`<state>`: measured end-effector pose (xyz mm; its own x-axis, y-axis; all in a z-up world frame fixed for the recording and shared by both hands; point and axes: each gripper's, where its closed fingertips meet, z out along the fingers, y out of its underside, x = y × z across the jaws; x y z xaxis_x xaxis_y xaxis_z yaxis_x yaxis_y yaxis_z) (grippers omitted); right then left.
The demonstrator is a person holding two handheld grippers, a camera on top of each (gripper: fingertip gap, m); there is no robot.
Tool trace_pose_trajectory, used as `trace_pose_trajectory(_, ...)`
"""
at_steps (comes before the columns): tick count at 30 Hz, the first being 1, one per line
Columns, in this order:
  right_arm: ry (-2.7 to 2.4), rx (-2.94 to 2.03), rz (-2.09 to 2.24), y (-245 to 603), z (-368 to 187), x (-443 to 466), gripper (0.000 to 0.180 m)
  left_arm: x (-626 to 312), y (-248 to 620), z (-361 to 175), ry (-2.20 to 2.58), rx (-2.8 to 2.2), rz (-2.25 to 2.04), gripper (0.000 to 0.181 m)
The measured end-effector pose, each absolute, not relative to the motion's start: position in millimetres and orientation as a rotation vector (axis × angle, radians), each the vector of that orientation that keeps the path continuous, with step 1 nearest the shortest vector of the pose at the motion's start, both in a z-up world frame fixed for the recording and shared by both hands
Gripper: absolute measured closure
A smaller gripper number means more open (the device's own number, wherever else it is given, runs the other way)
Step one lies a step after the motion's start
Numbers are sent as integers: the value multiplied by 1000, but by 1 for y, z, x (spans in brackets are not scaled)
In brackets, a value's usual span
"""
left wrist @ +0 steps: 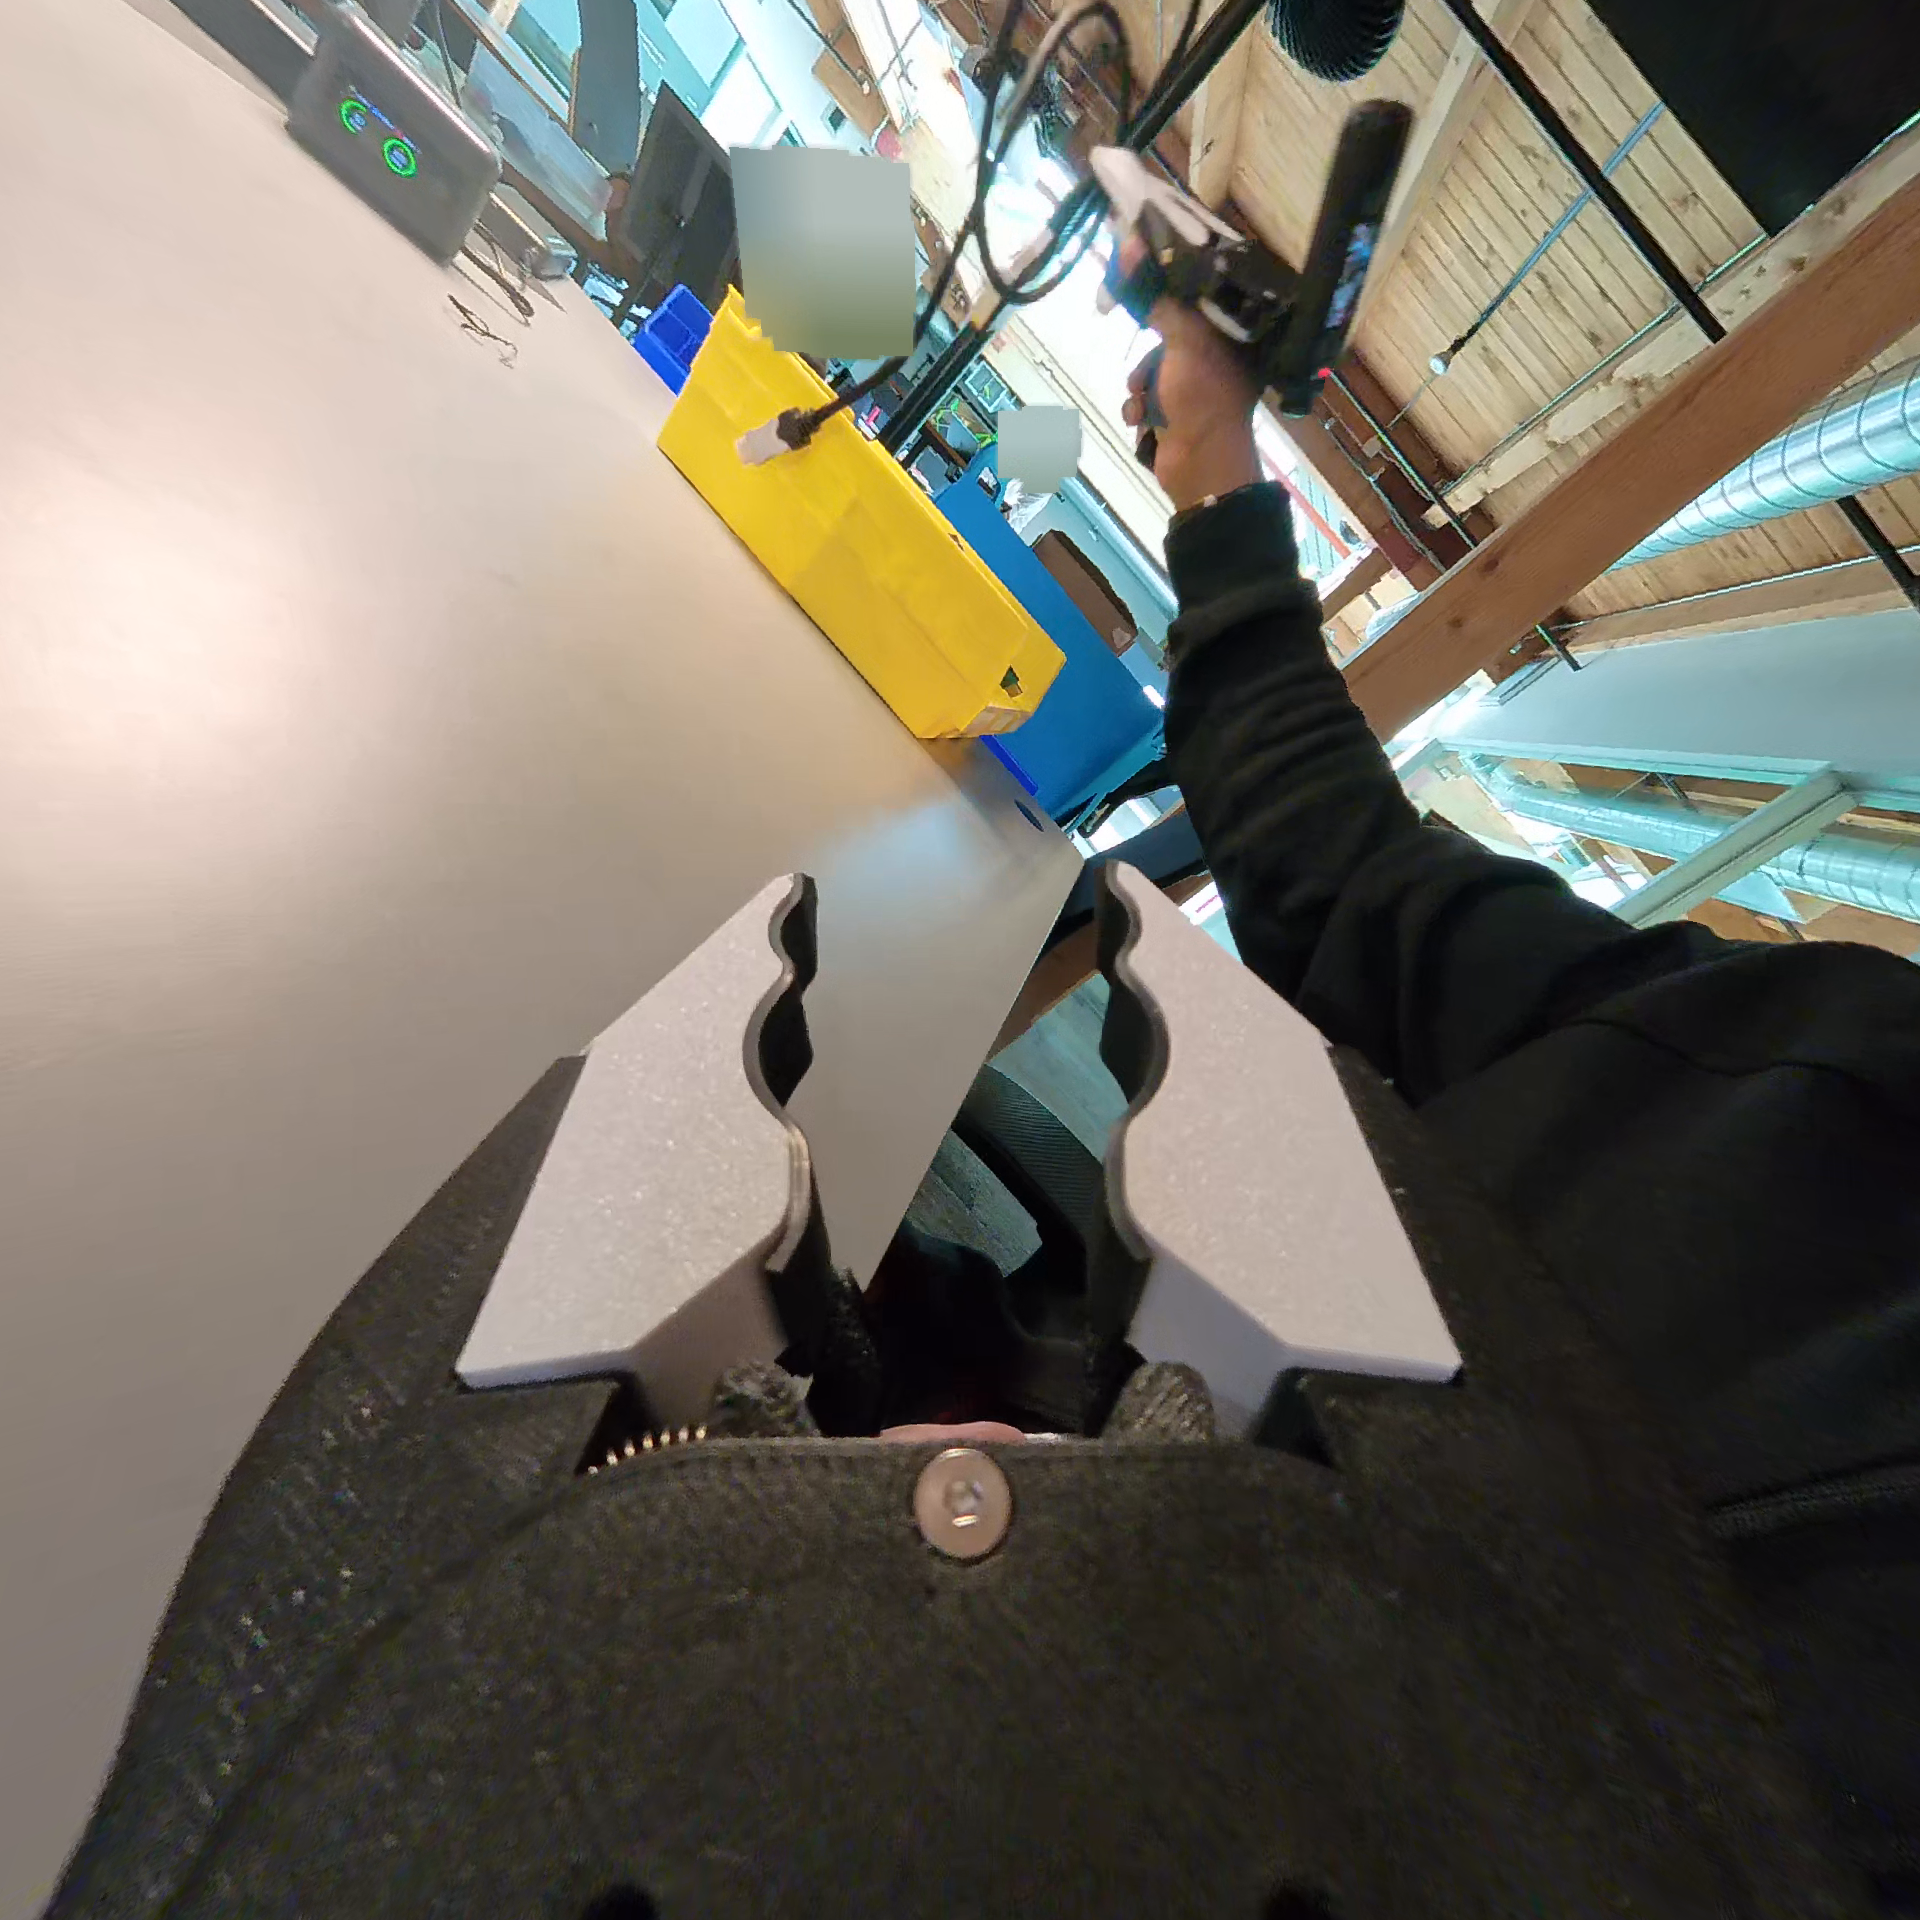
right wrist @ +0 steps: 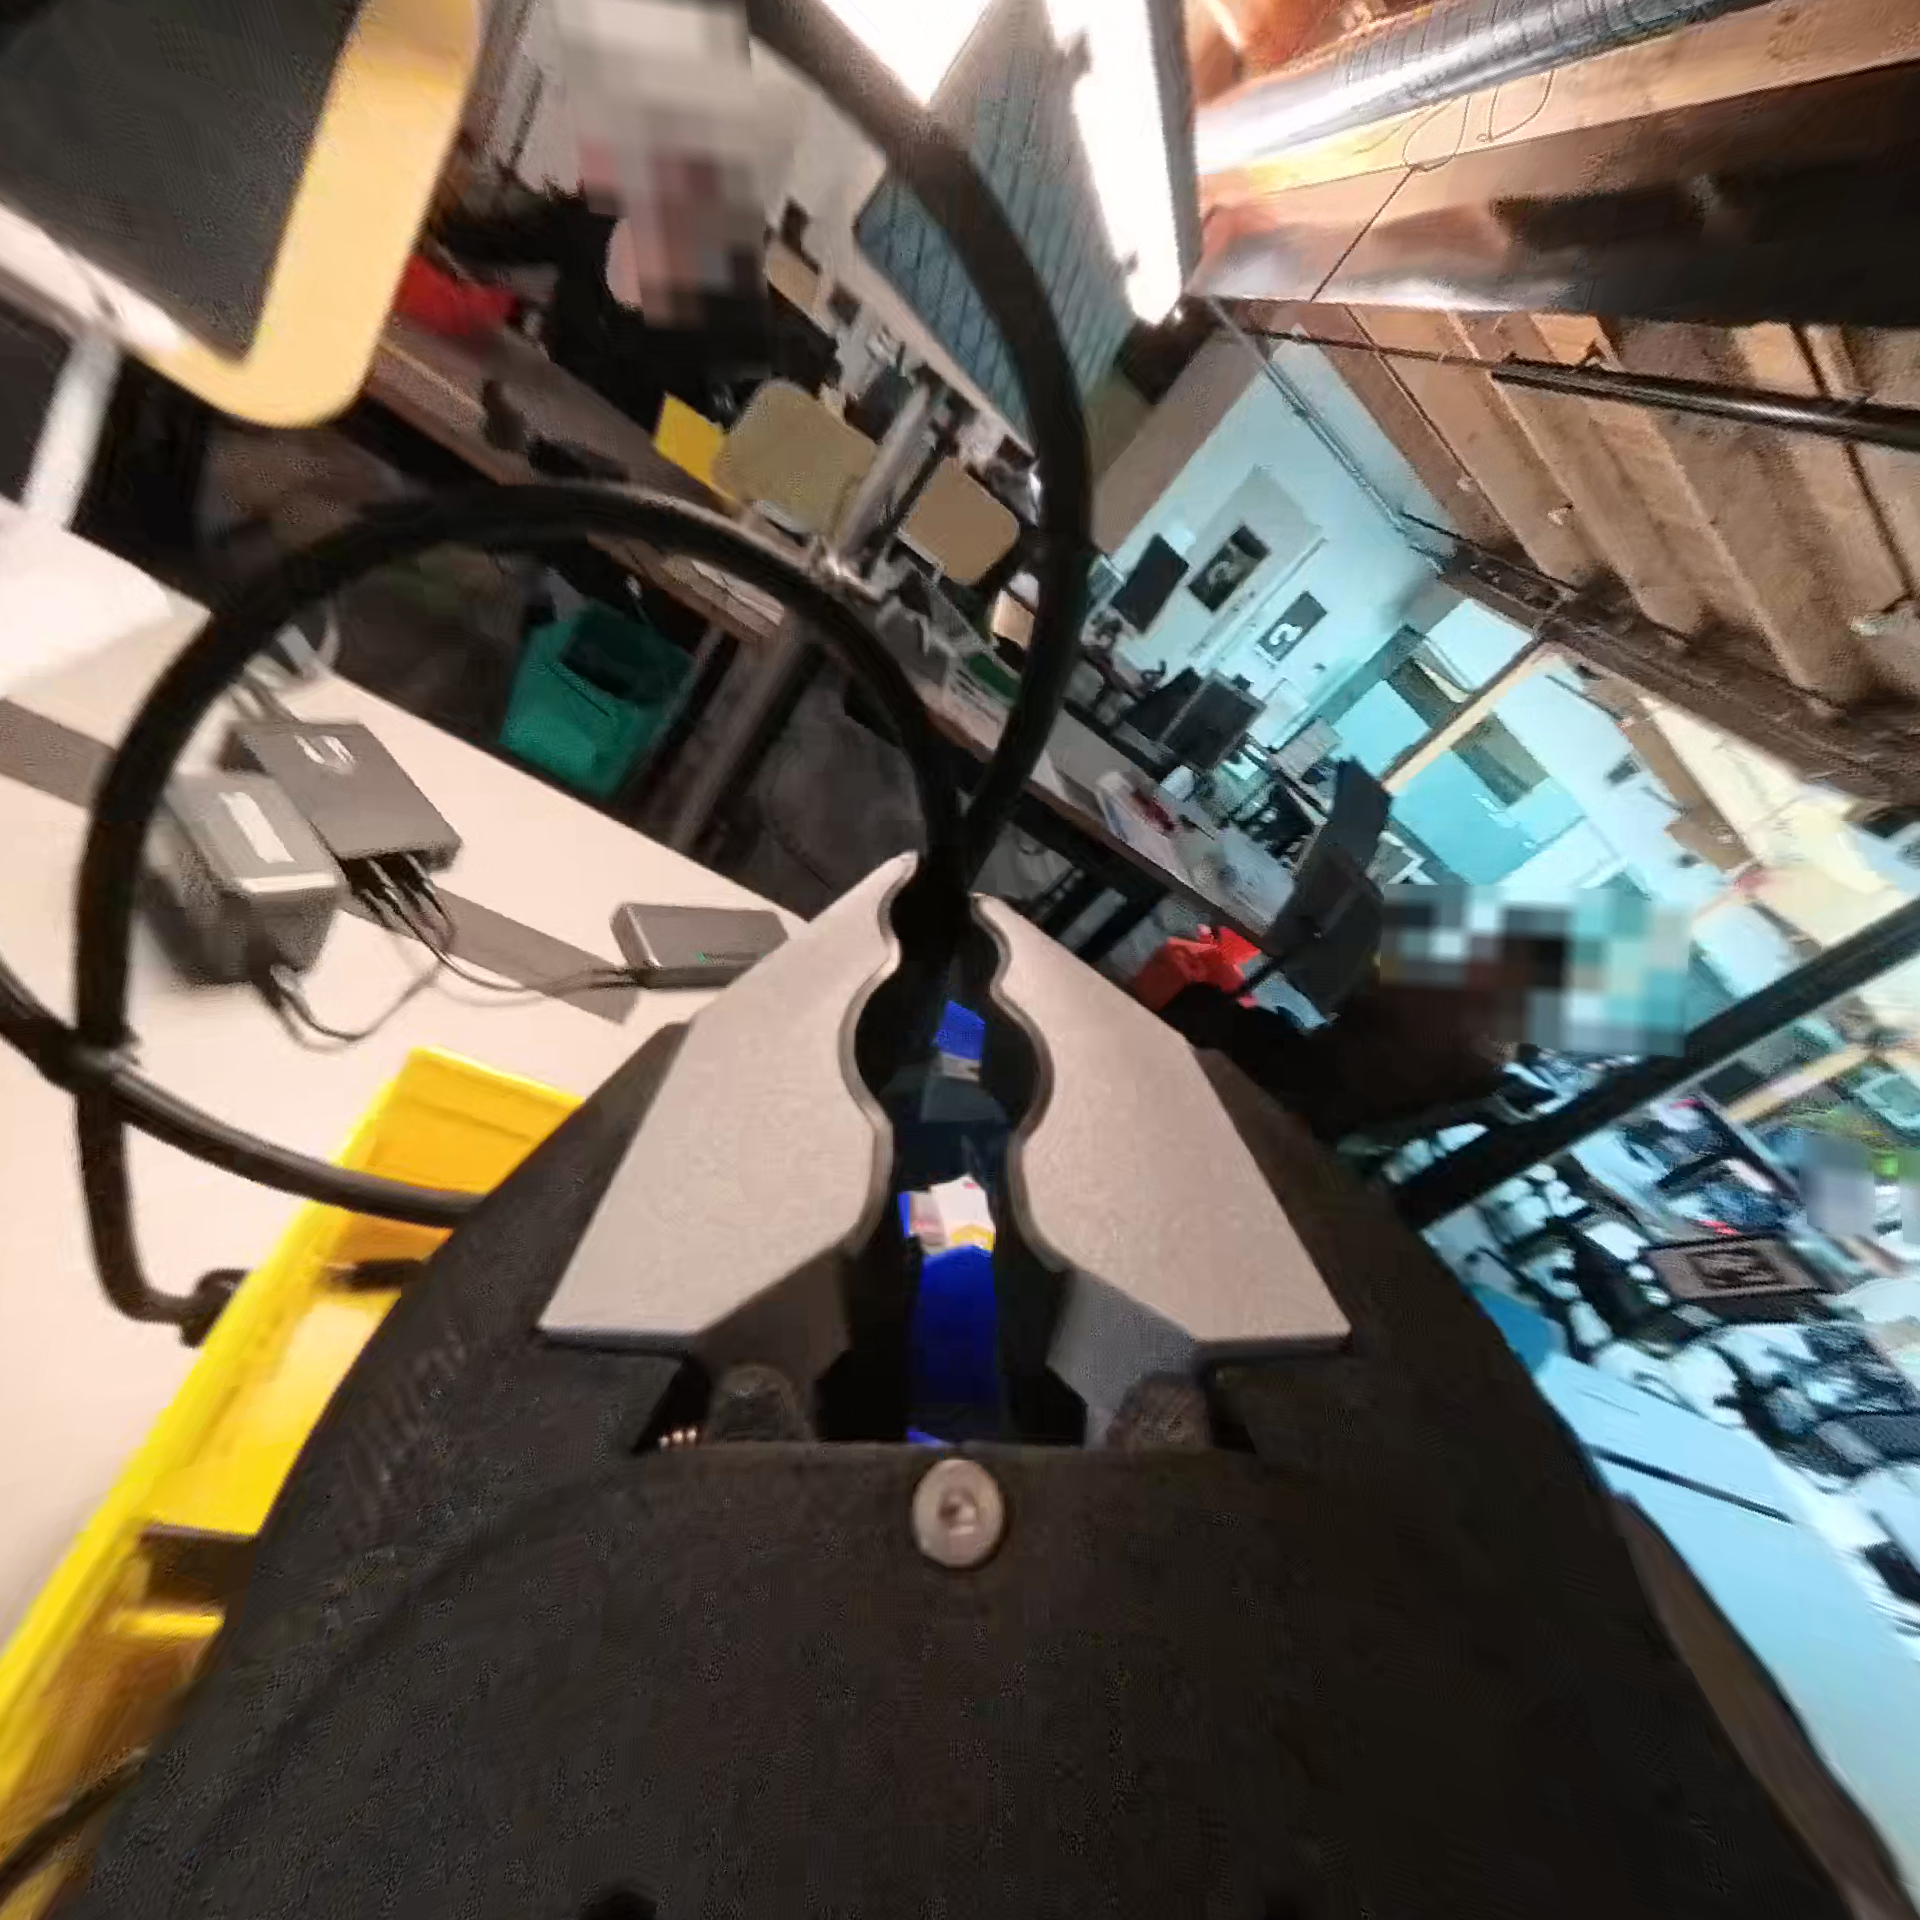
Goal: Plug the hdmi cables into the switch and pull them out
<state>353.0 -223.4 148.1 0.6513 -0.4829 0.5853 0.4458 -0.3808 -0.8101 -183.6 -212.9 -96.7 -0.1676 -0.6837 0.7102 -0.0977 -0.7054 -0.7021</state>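
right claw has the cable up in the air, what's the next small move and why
Probably lower the right claw toward the table. It is shut on the black cable, held high above the yellow bin, with the plug dangling. The left claw is open and empty.

Black HDMI cable looped, lifted

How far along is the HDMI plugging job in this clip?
Early. Done: the right gripper has shut on a black cable and holds it above the yellow bin, its capped plug dangling. In hand: carrying that cable. Left: the left gripper is open and empty over the table; whether anything has been plugged into the switch cannot be told.
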Motion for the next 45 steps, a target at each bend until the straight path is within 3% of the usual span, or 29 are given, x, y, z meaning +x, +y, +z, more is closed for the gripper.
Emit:
trace_pose_trajectory(6,47,-1528,-821,-241,228,326,173,-185,-207,-96,865,-1701,-1931,127)
trace_pose_trajectory(9,1,-1570,-1035,-247,234,341,174,-183,-209,-97,886,-1699,-1914,127)
trace_pose_trajectory(13,-109,-1750,-1218,-237,179,367,173,-187,-210,-95,862,-1679,-1944,128)
trace_pose_trajectory(20,-267,-2112,-1250,-225,9,409,171,-192,-213,-95,869,-1672,-1936,128)
trace_pose_trajectory(24,-359,-2307,-1251,-234,-58,423,170,-195,-212,-95,853,-1671,-1939,129)
trace_pose_trajectory(30,-351,-2368,-1203,-230,-59,420,168,-190,-213,-96,869,-1685,-1919,129)
trace_pose_trajectory(35,-219,-2286,-1075,-239,-28,409,126,-194,-211,-95,851,-1678,-1925,129)
trace_pose_trajectory(42,10,-2098,-694,-279,-11,329,115,-215,-191,-89,812,-1667,-1806,127)
trace_pose_trajectory(45,40,-2020,-525,-300,-29,269,109,-241,-153,-89,734,-1696,-1501,115)
